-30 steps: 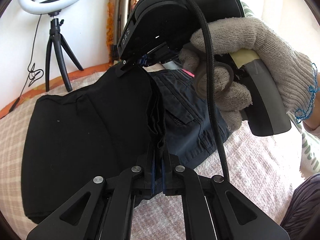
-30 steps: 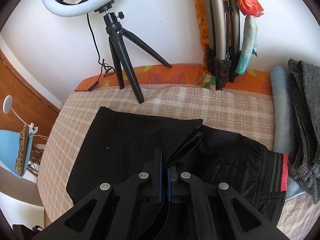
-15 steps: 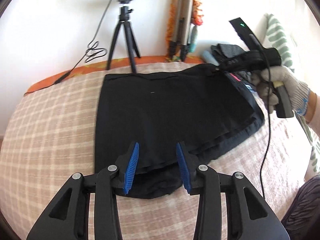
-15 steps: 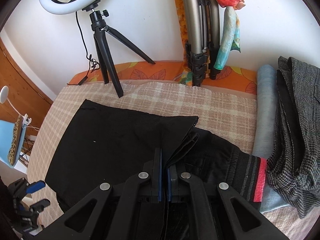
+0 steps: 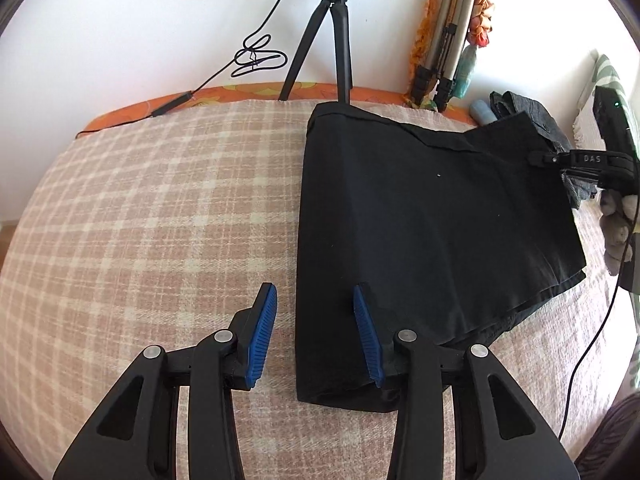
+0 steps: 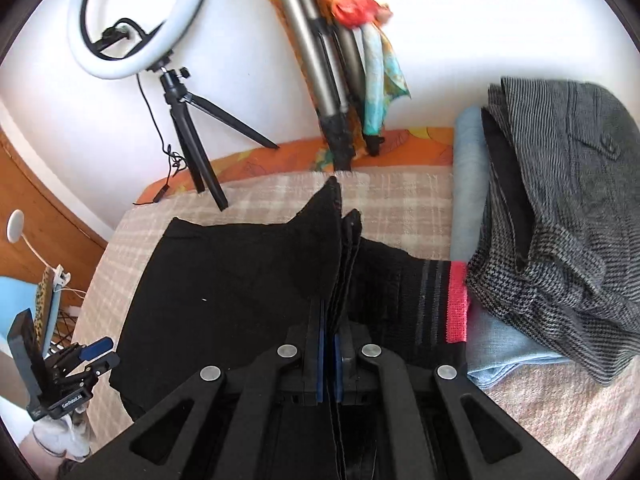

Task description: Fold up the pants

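Black pants [image 5: 420, 220] lie folded over on the checked blanket [image 5: 160, 220]. My left gripper [image 5: 312, 289] is open low over their near left corner; the folded left edge runs between the blue pads [image 5: 262, 320] without touching them. My right gripper [image 6: 329, 320] is shut on the stacked hem layers of the pants [image 6: 240, 280] and lifts that edge into a peak. Beyond it lies the waistband with grey stripes and a pink band [image 6: 456, 300]. The right gripper [image 5: 580, 160] shows at the pants' far right corner, in a gloved hand [image 5: 616, 228]. The left gripper [image 6: 80, 368] appears at lower left.
A ring light [image 6: 136, 20] on a black tripod [image 5: 336, 40] stands at the bed's far edge, its cable [image 5: 256, 56] trailing left. A folded silver tripod [image 5: 444, 52] leans on the wall. A grey houndstooth garment [image 6: 560, 220] lies on light blue cloth [image 6: 472, 180] right of the pants.
My left gripper has opened, let go of the pants and moved left to their folded edge. The right gripper, still shut, has carried the hem edge rightward toward the clothes stack.
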A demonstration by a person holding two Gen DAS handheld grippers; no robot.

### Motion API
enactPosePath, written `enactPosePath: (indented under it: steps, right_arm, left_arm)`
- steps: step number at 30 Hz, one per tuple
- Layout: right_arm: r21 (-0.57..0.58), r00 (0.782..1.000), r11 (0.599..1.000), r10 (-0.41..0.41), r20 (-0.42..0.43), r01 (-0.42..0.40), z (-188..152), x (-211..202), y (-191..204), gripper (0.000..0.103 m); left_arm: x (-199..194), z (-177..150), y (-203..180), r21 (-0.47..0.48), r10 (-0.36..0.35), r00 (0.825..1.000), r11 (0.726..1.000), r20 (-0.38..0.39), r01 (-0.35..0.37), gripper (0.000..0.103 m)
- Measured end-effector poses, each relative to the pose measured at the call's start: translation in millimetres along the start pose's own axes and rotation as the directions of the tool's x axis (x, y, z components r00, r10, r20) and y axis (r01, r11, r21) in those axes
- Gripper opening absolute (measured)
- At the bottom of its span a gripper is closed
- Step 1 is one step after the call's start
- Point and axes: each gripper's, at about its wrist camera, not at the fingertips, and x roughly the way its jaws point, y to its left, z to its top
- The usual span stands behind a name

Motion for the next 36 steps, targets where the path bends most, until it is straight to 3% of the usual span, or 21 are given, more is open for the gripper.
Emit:
enactPosePath:
  steps: [4,8,10,12,17,19,22,25,30,36]
  right_arm:
    - [-0.036,0.993,0.994,-0.106,-0.057,0.104,-4.3,16.3,-0.5,0.001]
    - [-0.035,0.987,0.990,-0.139,-0.084,0.137,-6.9,29.8,-5.6,0.003]
    - [-0.056,0.982,0.984,-0.173,-0.073,0.169,-5.1,25.9,-1.1,0.011]
    - [-0.086,0.968,0.966,-0.247,-0.034,0.243,-1.5,16.4,7.9,0.033]
    - [-0.147,0.941,0.930,-0.325,0.095,0.336,12.6,-9.3,42.7,0.037]
    - [-0.175,0.953,0.938,-0.281,0.117,0.298,18.6,-12.2,62.9,0.040]
    - [-0.229,0.984,0.958,-0.162,0.070,0.174,26.1,1.8,96.6,0.038]
    - [-0.243,0.999,0.969,-0.052,0.003,0.051,31.6,28.6,129.2,0.033]
    - [-0.242,0.995,0.969,0.034,-0.095,-0.056,38.1,82.5,171.1,0.025]
    - [-0.254,0.988,0.964,0.042,-0.149,-0.079,44.0,121.9,200.9,0.025]
  left_arm:
    - [6.4,0.7,2.6,-0.012,0.004,1.000,1.000,-0.023,-0.004,0.040]
    - [3.2,3.5,8.1,-0.040,0.005,1.000,0.999,-0.009,-0.006,0.040]
    - [5.4,4.8,8.9,-0.029,0.028,1.000,0.999,-0.008,-0.028,0.040]
    - [12.1,3.8,8.5,-0.005,0.056,0.998,0.998,-0.019,-0.056,0.040]
    - [20.3,0.1,10.1,-0.004,0.060,0.998,0.998,-0.028,-0.060,0.041]
    - [20.8,0.3,12.3,-0.023,0.048,0.998,0.999,-0.028,-0.049,0.041]
    - [20.9,-0.5,15.4,-0.049,0.030,0.999,0.998,-0.026,-0.032,0.041]
    - [19.7,-1.0,14.4,-0.046,0.029,0.999,0.999,-0.024,-0.030,0.041]
    - [18.2,-2.3,15.2,-0.059,0.017,1.000,0.998,-0.020,-0.018,0.041]
    - [16.4,-3.1,20.7,-0.085,-0.018,1.000,0.996,-0.018,0.017,0.040]
